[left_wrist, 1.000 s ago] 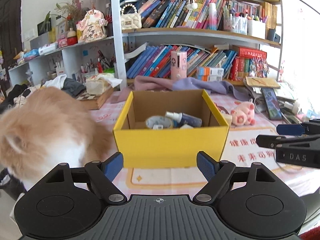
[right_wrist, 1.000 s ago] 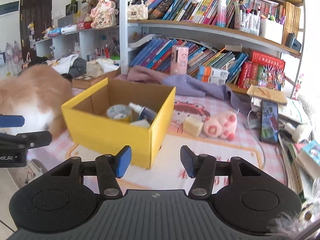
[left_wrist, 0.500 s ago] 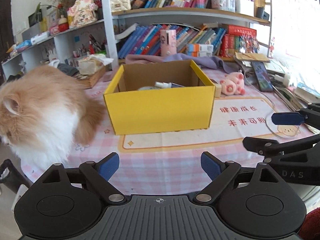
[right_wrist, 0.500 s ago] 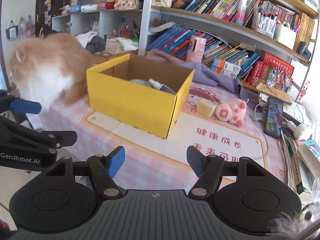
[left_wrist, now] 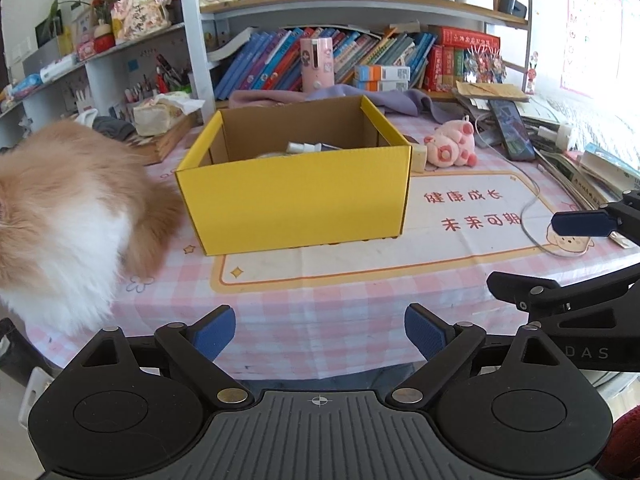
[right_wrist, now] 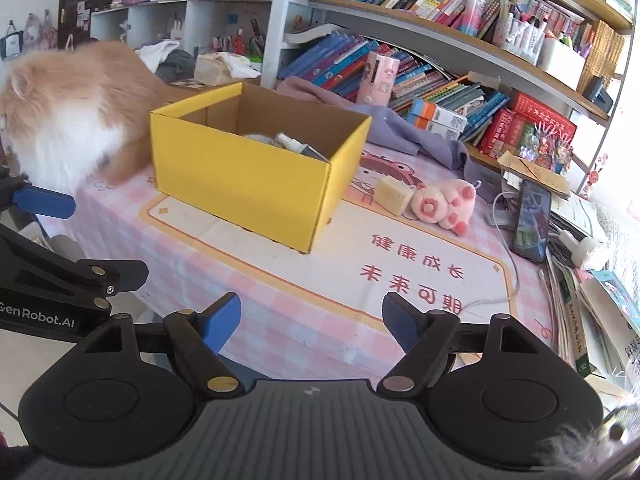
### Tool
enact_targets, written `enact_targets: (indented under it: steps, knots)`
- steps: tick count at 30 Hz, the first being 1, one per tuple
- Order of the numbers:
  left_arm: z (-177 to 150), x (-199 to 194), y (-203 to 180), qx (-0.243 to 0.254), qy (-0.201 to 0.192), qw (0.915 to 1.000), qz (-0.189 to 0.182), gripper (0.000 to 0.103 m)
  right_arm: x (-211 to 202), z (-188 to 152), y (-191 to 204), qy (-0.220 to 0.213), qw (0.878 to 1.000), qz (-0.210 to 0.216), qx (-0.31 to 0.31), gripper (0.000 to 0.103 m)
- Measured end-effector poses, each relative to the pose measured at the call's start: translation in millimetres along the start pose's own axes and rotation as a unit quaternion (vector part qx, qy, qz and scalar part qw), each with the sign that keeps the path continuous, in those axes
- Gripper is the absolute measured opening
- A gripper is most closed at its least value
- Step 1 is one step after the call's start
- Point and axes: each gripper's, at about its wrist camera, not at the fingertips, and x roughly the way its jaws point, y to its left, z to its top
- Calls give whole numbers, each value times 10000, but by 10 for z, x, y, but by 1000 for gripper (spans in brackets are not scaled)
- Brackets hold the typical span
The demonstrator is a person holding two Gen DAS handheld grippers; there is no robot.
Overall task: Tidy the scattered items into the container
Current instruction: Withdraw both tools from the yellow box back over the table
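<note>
We read "GenRobot.AI" in white on the side of the left gripper [right_wrist: 48, 204] where it shows at the left edge of the right wrist view, and "DAS" on the side of the right gripper [left_wrist: 576, 228] where it juts in at the right of the left wrist view. The table mat [left_wrist: 472, 240] carries two rows of red Chinese characters, 健康成长 and under them 未来可期; in the right wrist view the same lettering appears mirrored. Writing on the book spines along the shelf [right_wrist: 440, 40] is too small for us to make out.

Our left gripper [left_wrist: 319, 332] stands wide open over the near edge of the pink checked tablecloth [left_wrist: 320, 304], its jaws having just been opening, with nothing between the blue pads. Our right gripper [right_wrist: 312, 322] is also well apart and has just been opening, and it too holds nothing and touches nothing.

The yellow cardboard box [left_wrist: 296, 204] sits on the mat, well ahead of both grippers, with a small white spray bottle [left_wrist: 304, 146] and other items lying inside. Just beside its right wall lie a pale block [right_wrist: 392, 195] and a pink plush pig [right_wrist: 444, 202], touching each other. A fluffy orange and white cat [left_wrist: 68, 216] crouches on the table against the box's left side. A phone [right_wrist: 532, 220] lies further right among papers
</note>
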Motion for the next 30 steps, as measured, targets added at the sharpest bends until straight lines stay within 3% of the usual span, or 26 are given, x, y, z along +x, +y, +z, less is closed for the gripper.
enact_targets:
  steps: [8,16,30]
  knots:
    - [62,75,-112,145,21,9999,-17,96,79,13,-142,70,9999,-84,42,80]
    - [114,205,-288,268,127,9992,-265,96,139,-68,-313,254,9992,-215,202,80]
    - [305,458,-852,836,37,9901,-1126,96,145,-214,-876,437,9932,-805,724,82]
